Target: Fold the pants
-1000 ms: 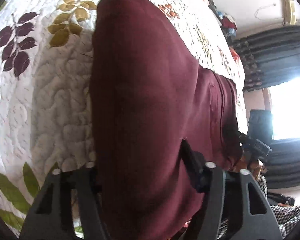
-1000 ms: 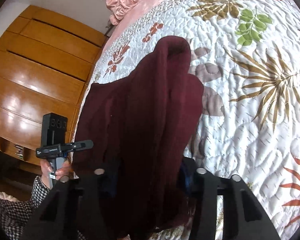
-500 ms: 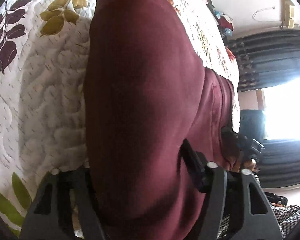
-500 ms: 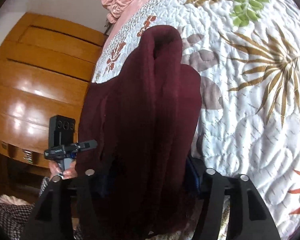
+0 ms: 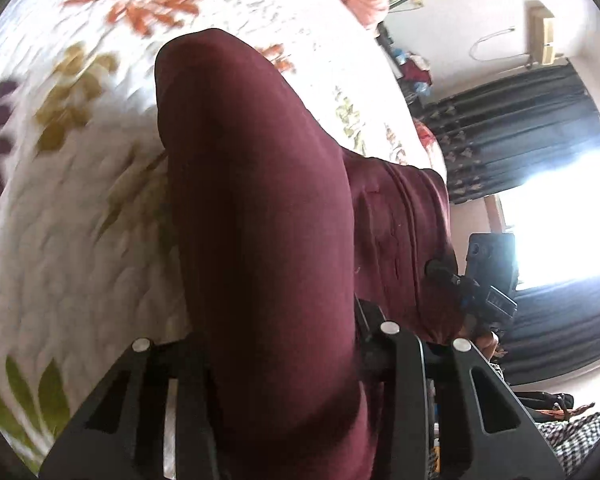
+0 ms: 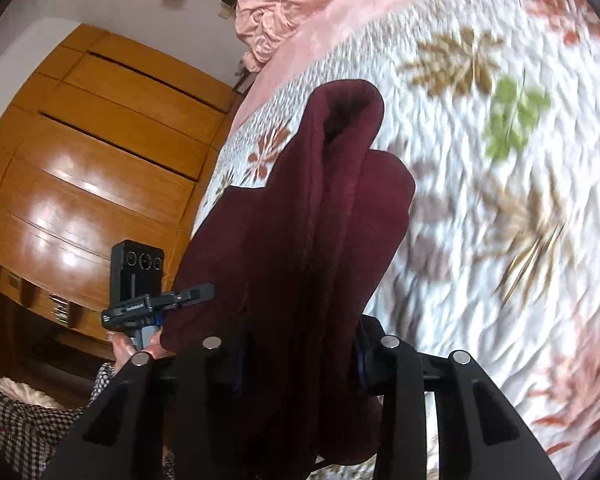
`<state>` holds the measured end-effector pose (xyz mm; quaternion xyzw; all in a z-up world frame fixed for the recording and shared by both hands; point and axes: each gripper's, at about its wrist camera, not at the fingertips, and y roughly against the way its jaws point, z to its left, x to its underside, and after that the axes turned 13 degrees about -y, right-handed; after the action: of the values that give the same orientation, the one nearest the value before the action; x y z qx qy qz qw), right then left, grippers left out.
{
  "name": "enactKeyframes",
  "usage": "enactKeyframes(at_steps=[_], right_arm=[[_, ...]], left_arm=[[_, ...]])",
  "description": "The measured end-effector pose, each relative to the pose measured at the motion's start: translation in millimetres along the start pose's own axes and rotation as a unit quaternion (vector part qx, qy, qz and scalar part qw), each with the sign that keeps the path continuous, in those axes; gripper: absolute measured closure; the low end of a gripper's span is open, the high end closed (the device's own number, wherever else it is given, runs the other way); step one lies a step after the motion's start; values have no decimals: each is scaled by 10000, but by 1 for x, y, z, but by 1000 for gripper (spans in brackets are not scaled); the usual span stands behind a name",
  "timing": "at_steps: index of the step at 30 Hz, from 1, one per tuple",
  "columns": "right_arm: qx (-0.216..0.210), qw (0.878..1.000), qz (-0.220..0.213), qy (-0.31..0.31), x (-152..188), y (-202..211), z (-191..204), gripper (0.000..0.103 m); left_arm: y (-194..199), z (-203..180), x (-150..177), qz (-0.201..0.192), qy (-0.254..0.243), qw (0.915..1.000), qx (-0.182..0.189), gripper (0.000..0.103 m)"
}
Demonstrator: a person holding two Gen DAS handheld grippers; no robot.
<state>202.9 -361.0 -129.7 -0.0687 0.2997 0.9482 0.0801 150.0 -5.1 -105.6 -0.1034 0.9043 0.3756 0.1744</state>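
The maroon pants (image 5: 260,208) hang doubled over between my two grippers above the quilted bed. My left gripper (image 5: 276,340) is shut on one end of the cloth, which drapes over its jaws and hides the fingertips. My right gripper (image 6: 300,344) is shut on the other end of the pants (image 6: 320,220), with the folded loop pointing away toward the bed. Each gripper shows in the other's view: the right one (image 5: 480,296) at the right edge of the cloth, the left one (image 6: 148,300) at the left.
The white quilt with leaf and flower prints (image 5: 80,200) spreads under the pants. A pink blanket (image 6: 292,8) lies at the head of the bed. A wooden wardrobe (image 6: 80,160) stands on one side, dark curtains and a bright window (image 5: 540,168) on the other.
Both grippers have swung with the pants, and the views are blurred by the motion. The cloth's folded end now sits lower in both views. Both grips are unchanged.
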Motion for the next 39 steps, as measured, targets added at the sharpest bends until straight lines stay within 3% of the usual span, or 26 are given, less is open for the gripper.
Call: enactKeyframes(at_steps=[8, 13, 15, 18, 21, 23, 27, 31, 32, 34, 35, 36, 39], right_arm=[[321, 9986, -330, 244, -74, 8, 6, 65], [522, 9983, -264, 59, -116, -28, -15, 64], [887, 9959, -195, 11, -120, -48, -31, 57], [569, 9974, -193, -397, -120, -55, -58, 49], [633, 9968, -291, -397, -116, -52, -59, 36], [781, 9953, -359, -444, -115, -45, -57, 36], [881, 9915, -953, 109, -90, 0, -21, 41], [518, 9929, -869, 626, -69, 8, 21, 46], [601, 9923, -795, 733, -68, 0, 29, 47], [911, 9884, -731, 974, -60, -12, 35, 48], [1026, 9872, -708, 998, -56, -16, 36, 48], [1047, 9879, -664, 930, -53, -19, 31, 49], [960, 9902, -686, 754, -47, -19, 21, 51]], left_arm=[[-30, -4, -69, -332, -221, 9992, -94, 68], [-55, 25, -91, -285, -165, 9986, -403, 67], [-68, 48, -90, -131, 24, 9989, -459, 63], [-71, 61, -85, -218, 162, 9994, -219, 58], [-70, 53, -87, -206, 56, 9989, -421, 47], [-61, 52, -86, -184, 147, 9978, -612, 44], [-18, 26, -80, -606, -34, 9897, -1297, 44], [-3, -11, -71, -910, -457, 9753, -1960, 43], [2, -18, -67, -1068, -543, 9679, -2208, 44], [15, -32, -60, -1521, -662, 9430, -2885, 42], [22, -36, -54, -1648, -655, 9352, -3066, 41], [26, -40, -51, -1773, -647, 9369, -2942, 41], [13, -49, -53, -1555, -812, 9472, -2683, 41]])
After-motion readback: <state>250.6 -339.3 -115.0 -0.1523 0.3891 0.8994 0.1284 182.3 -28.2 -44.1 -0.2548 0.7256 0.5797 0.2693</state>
